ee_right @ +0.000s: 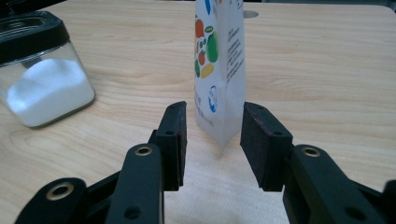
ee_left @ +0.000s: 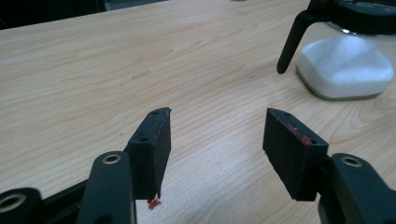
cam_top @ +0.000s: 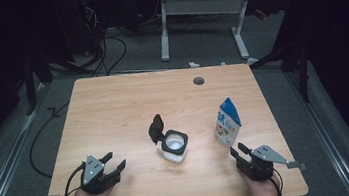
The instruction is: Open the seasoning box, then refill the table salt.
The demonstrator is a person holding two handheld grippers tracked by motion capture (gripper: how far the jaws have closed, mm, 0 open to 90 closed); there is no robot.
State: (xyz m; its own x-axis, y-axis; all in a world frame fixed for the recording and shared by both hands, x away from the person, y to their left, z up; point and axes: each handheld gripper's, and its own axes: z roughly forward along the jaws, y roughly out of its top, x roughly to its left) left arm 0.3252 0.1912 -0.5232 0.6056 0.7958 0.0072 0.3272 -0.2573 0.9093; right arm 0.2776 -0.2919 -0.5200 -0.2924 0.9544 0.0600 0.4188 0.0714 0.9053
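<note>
A clear jar (cam_top: pixel 175 146) with white powder inside stands mid-table, its black flip lid (cam_top: pixel 155 129) hinged up. The jar (ee_left: pixel 345 65) lies ahead and to the right of my left gripper (ee_left: pixel 217 121), whose jaws are open with bare wood between them. A white and blue printed pouch (cam_top: pixel 227 122) stands upright to the jar's right. My right gripper (cam_top: pixel 238 150) sits just in front of it. In the right gripper view the pouch (ee_right: pixel 219 56) rises right beyond the open jaws of that gripper (ee_right: pixel 212 112), and the pads do not press on it. My left gripper (cam_top: pixel 114 160) rests near the front left.
The wooden table (cam_top: pixel 113 105) has a round cable hole (cam_top: pixel 198 81) near its far edge. Beyond it stands a white desk frame (cam_top: pixel 199 9), with cables (cam_top: pixel 106 51) on the grey floor. The jar (ee_right: pixel 42 79) sits left of the pouch.
</note>
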